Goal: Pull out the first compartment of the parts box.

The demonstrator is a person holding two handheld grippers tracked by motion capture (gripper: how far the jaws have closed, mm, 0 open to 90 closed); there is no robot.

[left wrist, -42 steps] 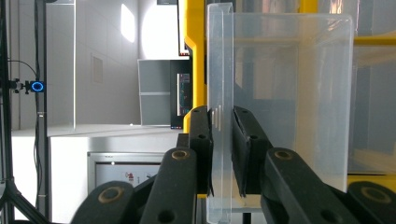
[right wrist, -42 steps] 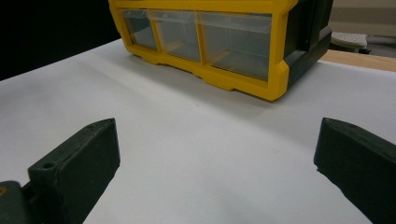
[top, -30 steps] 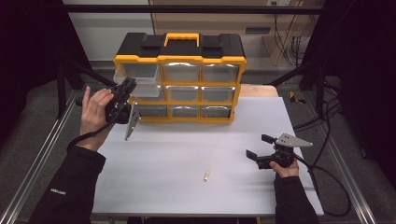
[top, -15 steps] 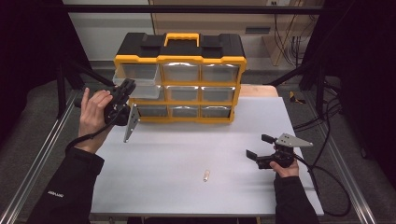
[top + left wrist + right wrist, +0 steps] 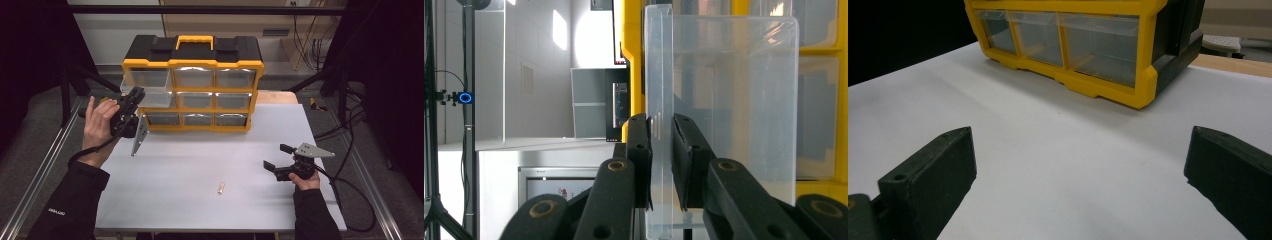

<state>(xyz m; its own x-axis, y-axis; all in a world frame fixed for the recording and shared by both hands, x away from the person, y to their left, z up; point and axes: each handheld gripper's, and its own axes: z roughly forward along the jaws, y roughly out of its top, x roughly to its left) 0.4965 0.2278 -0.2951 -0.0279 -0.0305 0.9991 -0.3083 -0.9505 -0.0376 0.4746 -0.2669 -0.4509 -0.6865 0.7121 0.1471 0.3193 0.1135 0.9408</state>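
Left gripper is sitting up at the left end of the yellow-and-black drawer cabinet, level with the middle row. Its jaws are pinching the front lip of a clear plastic drawer, which is standing partly pulled out of the left column. In the left gripper view the two black pads are lying close on either side of the thin clear front wall of the drawer, clamped on it, with the yellow cabinet frame running behind. The person's left hand is wrapping the gripper body from behind, and the grey plate is hanging down beside the cabinet's lower left corner.

Right gripper is resting low over the white table, well apart from the cabinet, toward the right front. Its jaws are standing wide apart with nothing between them; the right gripper view is looking across bare tabletop toward the cabinet's bottom row of clear drawers. The right hand is gripping it from below, with the cable trailing off to the right.

A small pale cylindrical piece is lying loose on the table, between the two arms, nearer the front edge, touching neither gripper
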